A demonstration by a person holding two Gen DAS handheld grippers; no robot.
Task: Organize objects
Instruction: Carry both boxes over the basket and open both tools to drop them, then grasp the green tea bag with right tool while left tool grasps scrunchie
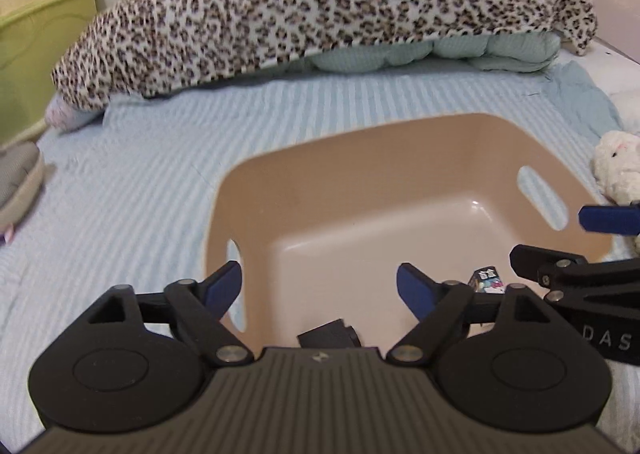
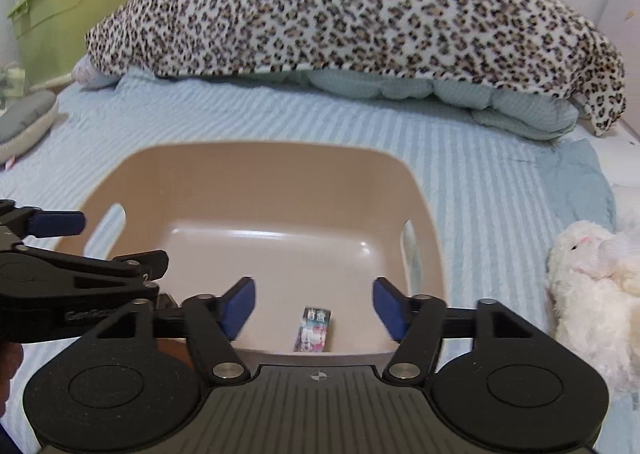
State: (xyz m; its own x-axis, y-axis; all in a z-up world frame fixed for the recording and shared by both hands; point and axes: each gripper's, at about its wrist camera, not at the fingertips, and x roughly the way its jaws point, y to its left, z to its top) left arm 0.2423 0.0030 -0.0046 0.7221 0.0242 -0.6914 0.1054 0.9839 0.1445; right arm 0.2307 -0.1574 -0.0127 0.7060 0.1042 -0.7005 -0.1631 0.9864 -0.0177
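While both tools hover over the near rim of the tan bin on the striped bed, the left tool is spread, holding nothing. Right of it, the right tool gapes too. A small printed box lies inside the bin's near edge; a white plush sits far right.

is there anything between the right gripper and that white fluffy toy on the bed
Nothing visible. The open right gripper hovers over the tan plastic basket, and the white fluffy plush toy lies outside it to the right on the blue striped bedspread, with only bare bedspread and the basket's right wall between.
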